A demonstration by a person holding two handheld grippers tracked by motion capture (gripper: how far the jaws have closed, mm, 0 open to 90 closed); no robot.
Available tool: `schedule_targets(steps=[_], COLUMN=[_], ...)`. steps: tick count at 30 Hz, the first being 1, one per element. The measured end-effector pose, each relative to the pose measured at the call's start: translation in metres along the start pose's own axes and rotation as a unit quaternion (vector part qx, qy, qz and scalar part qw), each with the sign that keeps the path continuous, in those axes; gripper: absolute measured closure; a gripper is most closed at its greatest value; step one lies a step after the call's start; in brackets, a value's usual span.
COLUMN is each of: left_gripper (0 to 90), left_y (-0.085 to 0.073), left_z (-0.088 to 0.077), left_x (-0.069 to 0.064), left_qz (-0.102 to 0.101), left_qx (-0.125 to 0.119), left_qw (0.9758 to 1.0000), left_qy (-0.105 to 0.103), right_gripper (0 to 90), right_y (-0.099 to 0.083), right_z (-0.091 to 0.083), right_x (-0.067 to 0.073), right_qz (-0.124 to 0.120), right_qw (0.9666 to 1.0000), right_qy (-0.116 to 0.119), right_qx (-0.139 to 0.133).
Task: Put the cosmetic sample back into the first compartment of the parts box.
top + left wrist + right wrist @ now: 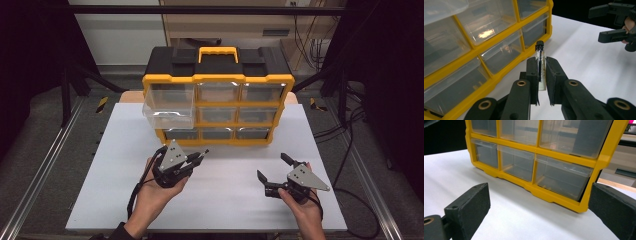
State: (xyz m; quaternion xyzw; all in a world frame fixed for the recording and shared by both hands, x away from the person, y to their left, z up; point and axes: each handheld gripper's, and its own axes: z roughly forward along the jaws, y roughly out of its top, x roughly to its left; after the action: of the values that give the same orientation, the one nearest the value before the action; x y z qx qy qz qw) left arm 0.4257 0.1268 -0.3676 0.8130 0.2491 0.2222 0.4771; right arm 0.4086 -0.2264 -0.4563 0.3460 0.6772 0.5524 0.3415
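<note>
Vial (540, 65) with black cap sits clamped upright in your left tongs (541, 75), just before the yellow drawer organizer (218, 100); your right tongs (274, 169) rest apart, empty, over the tabletop (220, 200).

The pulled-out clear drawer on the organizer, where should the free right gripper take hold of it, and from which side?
Probably the front wall of the pulled-out drawer, taken from the front and a little above. That drawer sticks out of the organizer at its left column, so its front lip stands clear. The right gripper is open; the left gripper holds a vial.
</note>
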Motion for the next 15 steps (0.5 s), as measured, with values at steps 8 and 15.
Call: schedule_targets(steps=[8, 15], left_gripper=[80.4, 80.4], left_y=[0.015, 0.038], left_z=[-0.005, -0.009], left_x=[-0.003, -0.006], left_qz=[0.006, 0.02], left_qx=[-0.011, -0.023], left_qw=[0.9999, 0.9995], left_qy=[-0.005, -0.009], right_gripper=[4.5, 4.4], right_y=[0.0, 0.0], right_z=[0.0, 0.0], right_x=[-0.001, 0.0], right_qz=[0.0, -0.002], right_qw=[1.0, 1.0], right_qy=[-0.002, -0.001], right_qx=[0.001, 0.002])
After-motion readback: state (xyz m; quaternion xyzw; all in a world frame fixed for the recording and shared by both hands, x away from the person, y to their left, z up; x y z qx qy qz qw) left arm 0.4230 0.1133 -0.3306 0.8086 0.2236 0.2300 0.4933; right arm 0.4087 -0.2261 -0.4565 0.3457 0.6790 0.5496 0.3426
